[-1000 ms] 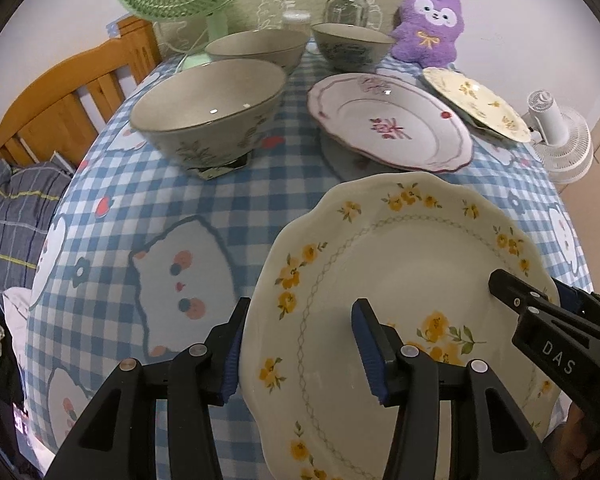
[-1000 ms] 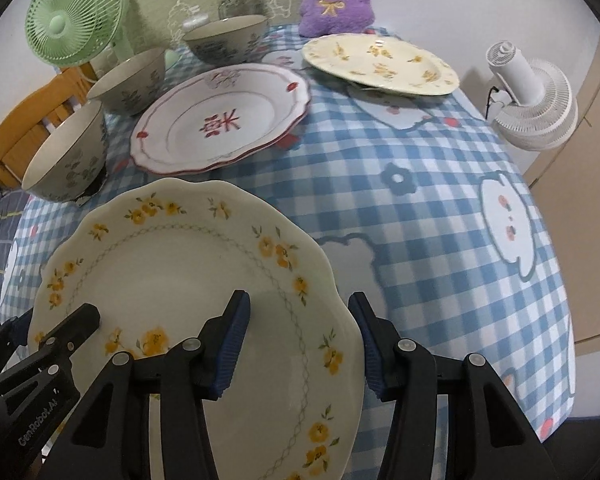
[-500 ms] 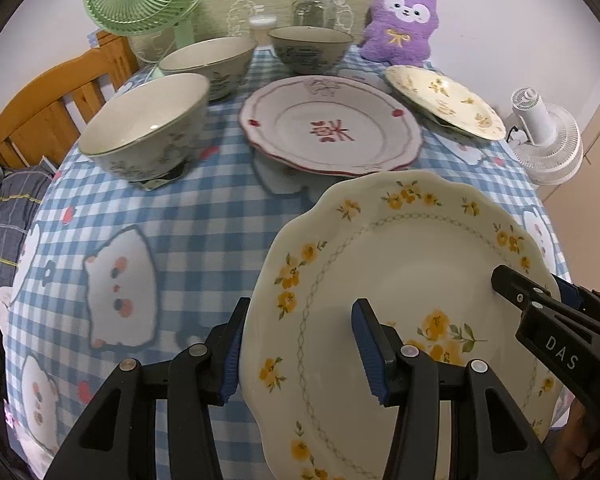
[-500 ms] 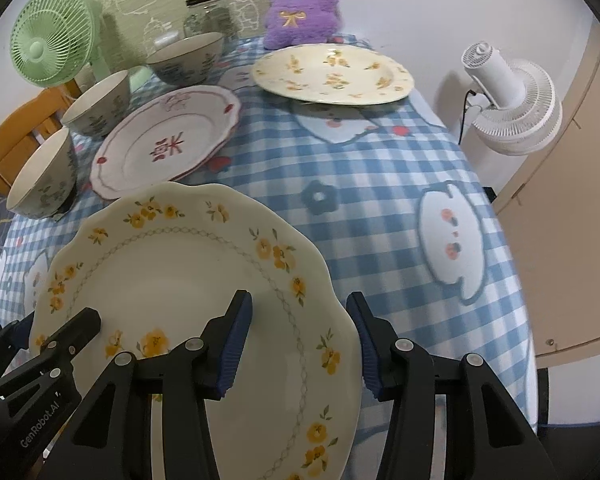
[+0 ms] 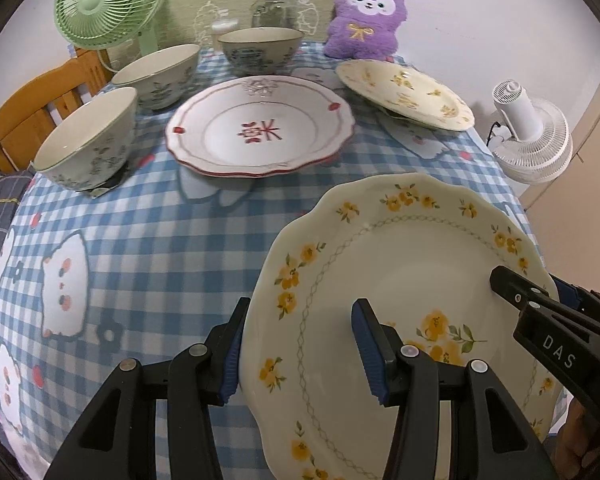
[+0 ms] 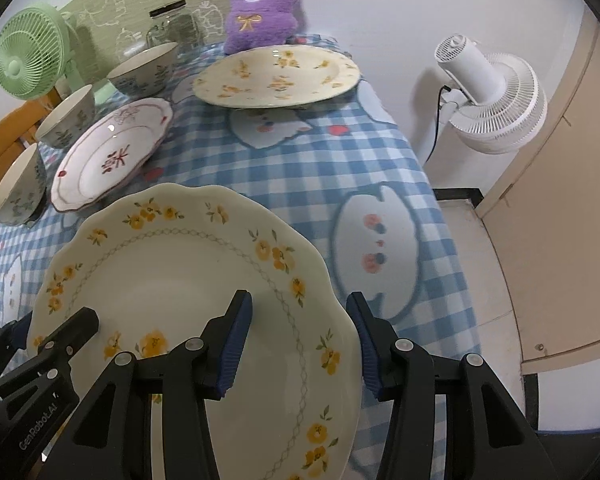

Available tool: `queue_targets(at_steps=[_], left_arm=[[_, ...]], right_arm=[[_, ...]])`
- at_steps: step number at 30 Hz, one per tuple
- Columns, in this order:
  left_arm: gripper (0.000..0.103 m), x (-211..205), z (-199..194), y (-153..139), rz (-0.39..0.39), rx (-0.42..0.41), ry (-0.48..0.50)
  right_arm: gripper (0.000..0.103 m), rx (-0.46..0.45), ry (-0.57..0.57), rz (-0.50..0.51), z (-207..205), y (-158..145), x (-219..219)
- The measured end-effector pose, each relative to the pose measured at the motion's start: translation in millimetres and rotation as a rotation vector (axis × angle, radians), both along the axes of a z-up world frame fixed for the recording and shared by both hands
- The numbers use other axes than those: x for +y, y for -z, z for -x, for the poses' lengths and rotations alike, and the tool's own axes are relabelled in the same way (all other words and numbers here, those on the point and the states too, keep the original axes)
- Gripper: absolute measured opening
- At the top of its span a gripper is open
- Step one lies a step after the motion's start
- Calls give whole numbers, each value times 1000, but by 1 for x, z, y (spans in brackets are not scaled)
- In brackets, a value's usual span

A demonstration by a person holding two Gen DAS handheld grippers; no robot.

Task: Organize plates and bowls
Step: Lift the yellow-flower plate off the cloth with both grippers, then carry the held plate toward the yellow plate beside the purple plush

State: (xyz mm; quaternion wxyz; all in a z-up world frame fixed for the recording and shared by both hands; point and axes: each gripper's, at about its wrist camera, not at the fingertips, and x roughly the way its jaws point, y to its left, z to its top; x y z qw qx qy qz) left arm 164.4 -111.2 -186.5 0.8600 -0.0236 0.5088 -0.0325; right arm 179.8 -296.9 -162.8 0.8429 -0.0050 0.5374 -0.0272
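A cream plate with yellow flowers (image 5: 412, 280) (image 6: 172, 272) is held up over the near end of the table. My left gripper (image 5: 298, 350) is shut on its left rim. My right gripper (image 6: 300, 344) is shut on its right rim and shows in the left wrist view (image 5: 548, 320). A second yellow-flower plate (image 5: 404, 92) (image 6: 276, 76) lies at the far right. A red-trimmed white plate (image 5: 260, 128) (image 6: 112, 152) lies mid-table. Three bowls stand on the left: near (image 5: 88, 140), middle (image 5: 160, 76), far (image 5: 260, 48).
The table has a blue checked cloth (image 5: 148, 240). A green fan (image 5: 108, 0), a glass jar (image 5: 274, 8) and a purple plush toy (image 5: 364, 20) stand at the back. A white fan (image 6: 492, 92) stands off the right edge. A wooden chair (image 5: 28, 112) is at the left.
Both grippers have carried the held plate up and to the right. The table's things have shifted left and farther off in both views. The grips have not changed.
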Motion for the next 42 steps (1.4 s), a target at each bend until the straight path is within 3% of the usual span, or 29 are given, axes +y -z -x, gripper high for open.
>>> queue_targets(at_steps=[18,29,34,38,42], left_arm=[[50,-46,-3,16,1,16,40],[51,-51,-4,19,-21,11,34],[62,-55,-4,19,-16,11,48],[77,-52,-2,13,8,-5,49],[83,-52,0,7,13,-17,68]], right_arm=[[52,-9,21,27,-4,11,-44],[54,-14,50,-18,-4,14,-50],[61,-1,61,-26,-5,18,-47],[62,14,53,-13,-6,18,-45],[63,7,54,18,-4,12,-42]])
